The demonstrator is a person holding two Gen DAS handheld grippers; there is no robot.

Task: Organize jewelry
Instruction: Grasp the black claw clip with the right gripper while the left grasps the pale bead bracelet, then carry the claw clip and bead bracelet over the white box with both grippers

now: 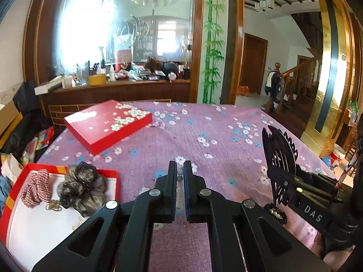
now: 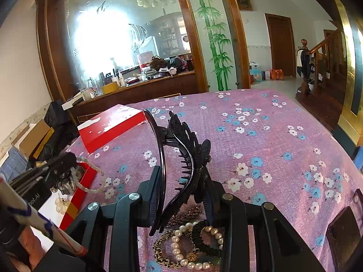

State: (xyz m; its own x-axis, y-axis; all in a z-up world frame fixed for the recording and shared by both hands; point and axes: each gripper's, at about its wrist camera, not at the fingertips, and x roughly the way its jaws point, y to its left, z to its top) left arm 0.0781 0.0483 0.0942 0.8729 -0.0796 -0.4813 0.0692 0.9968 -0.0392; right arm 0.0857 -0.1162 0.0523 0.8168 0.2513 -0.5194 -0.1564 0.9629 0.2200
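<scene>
My left gripper (image 1: 180, 165) is shut on a pale bead bracelet (image 1: 180, 178). In the right wrist view the bracelet (image 2: 90, 176) hangs as a loop from that gripper (image 2: 68, 158), over the edge of the red tray (image 2: 86, 181). My right gripper (image 2: 182, 176) is shut on a large black hair claw clip (image 2: 181, 149), which stands upright above the cloth. The left wrist view has the same clip (image 1: 281, 149) at the right in the right gripper (image 1: 279, 174). The white-lined red tray (image 1: 13, 190) holds a plaid scrunchie (image 1: 36, 188) and a grey scrunchie (image 1: 84, 188).
A red flowered lid (image 1: 106, 124) lies farther back on the purple flowered tablecloth (image 1: 204, 158). Under the right gripper lie a pearl bracelet (image 2: 177, 247), a leopard scrunchie (image 2: 161, 251) and a black scrunchie with pearls (image 2: 204, 242). Boxes and bags crowd the floor at the left.
</scene>
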